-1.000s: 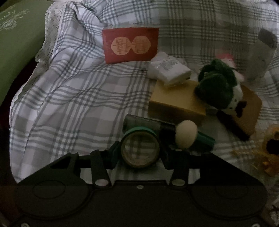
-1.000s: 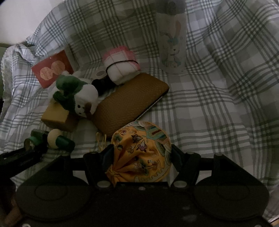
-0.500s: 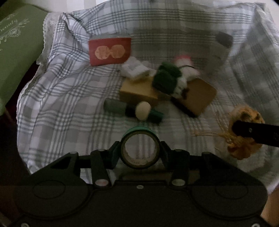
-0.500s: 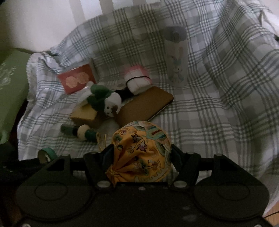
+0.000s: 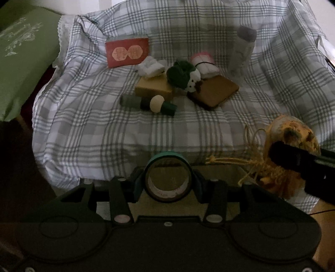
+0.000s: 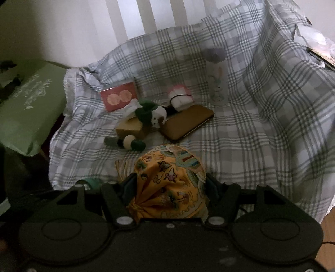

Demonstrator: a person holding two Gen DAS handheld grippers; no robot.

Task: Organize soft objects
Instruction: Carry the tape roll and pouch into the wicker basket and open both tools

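My left gripper [image 5: 167, 180] is shut on a green tape roll [image 5: 168, 176], held off the front edge of the plaid cloth [image 5: 94, 129]. My right gripper [image 6: 167, 186] is shut on a yellow patterned pouch [image 6: 170, 184]; the pouch with its tassel cords also shows in the left wrist view [image 5: 293, 134] at the right. On the cloth lie a green-and-white plush [image 5: 184, 76], a pink-white bundle [image 5: 204, 62], a white packet [image 5: 151, 67], a tan box [image 5: 153, 89], a brown case [image 5: 215, 93], a red card [image 5: 127, 51] and a dark green tube with a cream ball [image 5: 150, 103].
A tall pale bottle with a grey cap [image 5: 244, 48] stands at the back right of the cloth. A green cushion [image 5: 18, 62] lies to the left. A white slatted back [image 6: 146, 18] rises behind. Wood floor [image 6: 328, 230] shows at the lower right.
Both grippers have pulled back and up from the cloth with the tape roll and the pouch still held. The objects on the cloth look smaller and farther away.
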